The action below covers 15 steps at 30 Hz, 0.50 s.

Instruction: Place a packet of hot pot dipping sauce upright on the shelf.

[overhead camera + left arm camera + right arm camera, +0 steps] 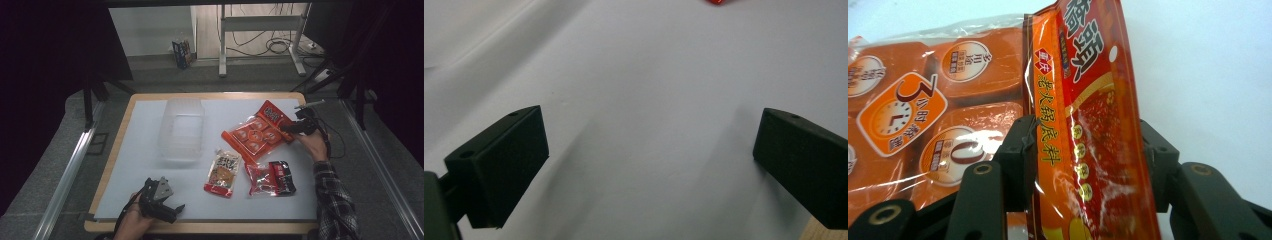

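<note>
Right gripper (290, 127) sat at the far right of the white-topped table (145, 150), jaws clamped on the top edge of the large orange-and-red plastic pouch of hotpot seasoning blocks (257, 131). In the right gripper view the red printed header of that pouch (1088, 125) stood upright between the two black jaws, pads pressing it from both sides. Likely reason for taking the header: it is the flat, stiff part, whereas the body is lumpy with blocks and would slip. The rest of the pouch lay on the table, slanting towards the middle; my reading is that a lift was just getting under way.

Left gripper (165, 206) rested at the near left edge, jaws spread wide with nothing between them; the left gripper view showed bare white tabletop beyond. It appeared parked clear of the work.

Clear plastic rectangular tub (181, 127) stood empty, just left of the pouch and apart from it, the probable destination. Two smaller packets lay nearer the person: a beige-and-red snack packet (223, 174) and a red-and-black sachet (271, 178), close together, neither touched. They seemed laid out as a queue for the tub.
</note>
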Each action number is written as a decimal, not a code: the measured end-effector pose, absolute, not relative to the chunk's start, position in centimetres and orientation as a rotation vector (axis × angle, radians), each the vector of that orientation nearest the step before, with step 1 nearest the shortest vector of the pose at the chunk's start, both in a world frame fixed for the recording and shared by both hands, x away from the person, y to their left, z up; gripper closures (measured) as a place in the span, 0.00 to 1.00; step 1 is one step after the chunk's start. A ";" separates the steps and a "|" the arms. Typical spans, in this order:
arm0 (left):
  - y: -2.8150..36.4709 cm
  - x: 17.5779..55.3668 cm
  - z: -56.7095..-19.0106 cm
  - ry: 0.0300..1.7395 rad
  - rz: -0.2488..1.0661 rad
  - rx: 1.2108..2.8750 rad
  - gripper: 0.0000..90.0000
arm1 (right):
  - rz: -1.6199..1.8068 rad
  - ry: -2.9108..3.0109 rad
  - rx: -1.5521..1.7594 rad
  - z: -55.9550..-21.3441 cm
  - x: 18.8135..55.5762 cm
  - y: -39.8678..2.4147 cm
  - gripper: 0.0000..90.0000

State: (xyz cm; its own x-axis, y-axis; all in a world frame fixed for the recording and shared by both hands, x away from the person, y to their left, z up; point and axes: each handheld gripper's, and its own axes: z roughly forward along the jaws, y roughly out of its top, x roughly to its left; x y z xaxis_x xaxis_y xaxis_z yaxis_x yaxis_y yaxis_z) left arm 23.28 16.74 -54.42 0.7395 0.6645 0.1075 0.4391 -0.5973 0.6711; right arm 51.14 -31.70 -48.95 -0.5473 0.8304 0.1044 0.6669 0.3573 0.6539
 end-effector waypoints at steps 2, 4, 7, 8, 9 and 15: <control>16.7 23.3 -54.4 0.827 0.463 2.305 0.01 | 0.934 2.397 1.335 -49.2 51.8 -31.2 0.57; 16.7 23.3 -54.4 0.827 0.463 2.305 0.01 | 0.914 2.414 1.328 -49.4 52.1 -31.0 0.59; 16.7 23.3 -54.4 0.828 0.461 2.303 0.01 | 0.914 2.438 1.317 -49.6 52.4 -30.9 0.63; 16.7 23.3 -54.4 0.827 0.460 2.303 0.01 | 0.921 2.457 1.306 -49.7 52.5 -30.7 0.67; 16.7 23.3 -54.4 0.827 0.460 2.303 0.01 | 0.925 2.460 1.306 -49.7 52.5 -30.7 0.67; 16.7 23.3 -54.4 0.827 0.457 2.303 0.01 | 0.938 2.470 1.306 -49.8 52.7 -30.5 0.72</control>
State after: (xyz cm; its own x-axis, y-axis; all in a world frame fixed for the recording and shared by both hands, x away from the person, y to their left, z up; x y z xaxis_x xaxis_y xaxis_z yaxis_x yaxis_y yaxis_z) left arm 23.29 16.70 -54.44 0.7413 0.6632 0.1033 0.4402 -0.5966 0.6710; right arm 52.75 -30.45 -49.78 -0.5923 0.7971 0.1175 0.6743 0.4105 0.6139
